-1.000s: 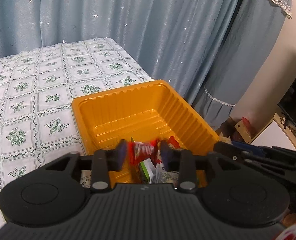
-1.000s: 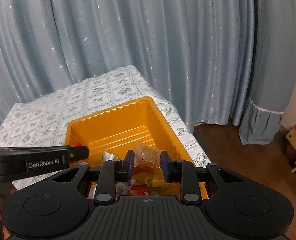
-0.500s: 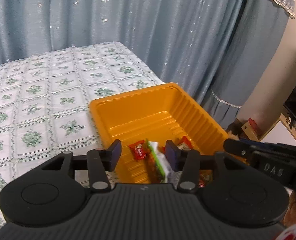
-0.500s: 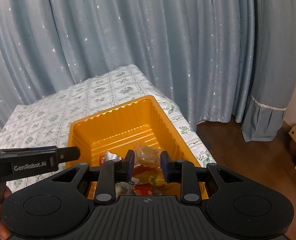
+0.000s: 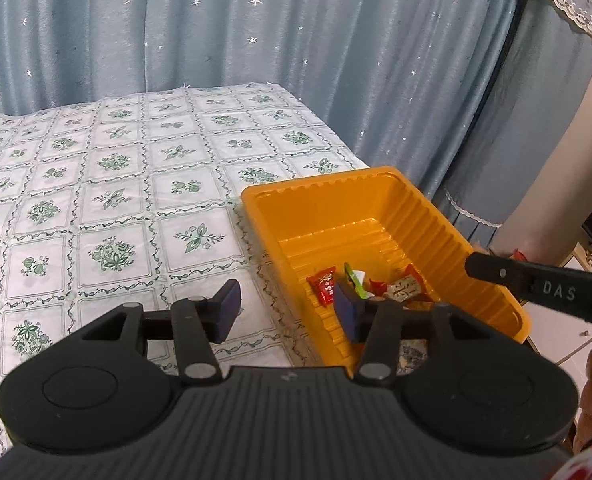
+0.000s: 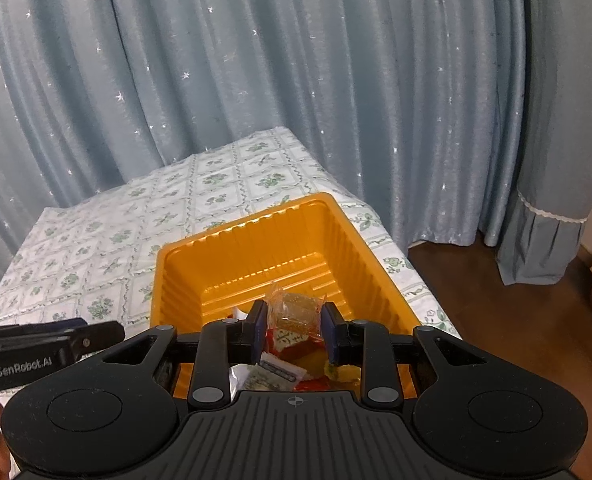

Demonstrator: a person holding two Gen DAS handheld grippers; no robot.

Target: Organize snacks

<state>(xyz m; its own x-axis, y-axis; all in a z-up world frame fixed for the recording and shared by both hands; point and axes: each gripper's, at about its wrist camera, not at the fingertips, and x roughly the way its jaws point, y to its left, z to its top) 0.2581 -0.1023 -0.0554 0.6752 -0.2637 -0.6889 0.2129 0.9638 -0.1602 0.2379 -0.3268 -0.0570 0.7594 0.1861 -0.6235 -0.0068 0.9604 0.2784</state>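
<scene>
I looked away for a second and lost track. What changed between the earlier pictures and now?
The left claw let go of the red snack packet, now lying in the orange tray, and swung left over the tablecloth, empty. The right claw still grips the clear-wrapped snack above the tray.

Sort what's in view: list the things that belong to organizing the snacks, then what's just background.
Job:
orange tray
clear-wrapped snack, held by the right gripper
red packet in the tray
left gripper, open and empty

Background:
floral tablecloth
blue curtain
</scene>
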